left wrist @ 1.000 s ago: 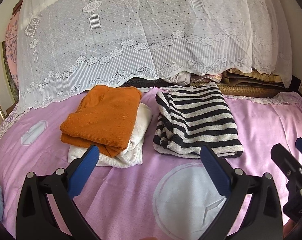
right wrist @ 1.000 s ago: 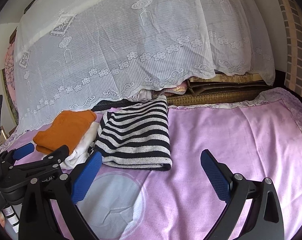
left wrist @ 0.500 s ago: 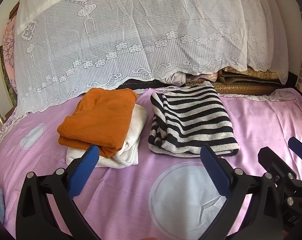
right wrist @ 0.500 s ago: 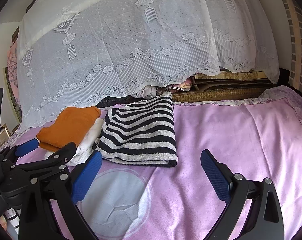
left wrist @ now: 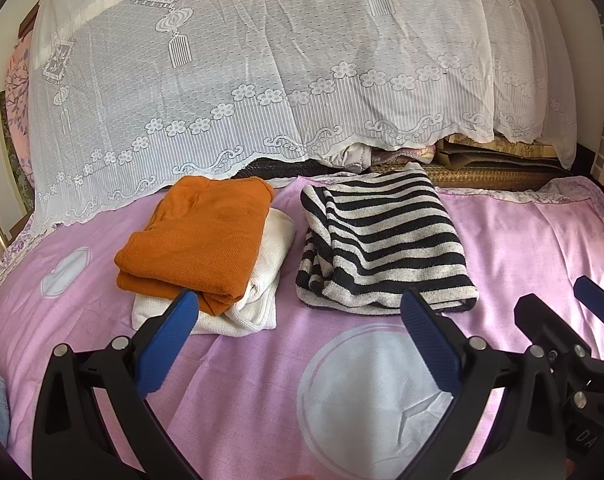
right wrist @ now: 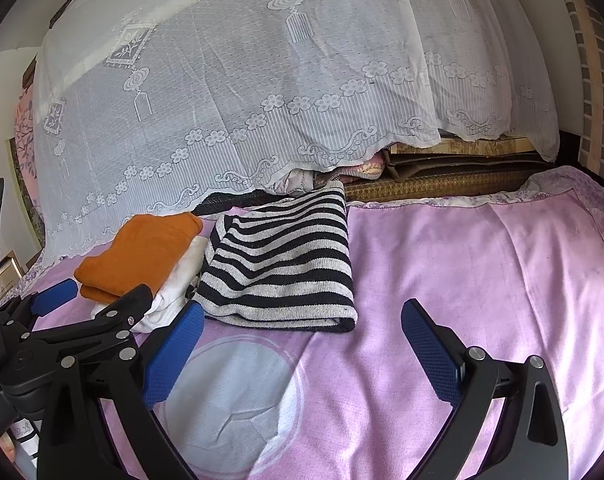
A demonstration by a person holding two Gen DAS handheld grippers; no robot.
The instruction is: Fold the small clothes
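Both grippers, left (left wrist: 298, 332) and right (right wrist: 302, 340), hover jaws wide, empty, above the bed (left wrist: 522, 240); striped top (left wrist: 382, 240) lies folded beside orange top (left wrist: 202, 236).

Two folded piles sit side by side on the bed sheet (left wrist: 522, 240), apart. Left pile: knit top (left wrist: 200, 236) stacked on a towel-like garment (left wrist: 262, 292). Right: striped sweater (left wrist: 386, 248), alone. Lace cover (left wrist: 282, 72) hangs behind both, draped over bedding (mats stick out under its right edge). Left gripper (left wrist: 298, 344) and right gripper (right wrist: 302, 350) in front, above the sheet.
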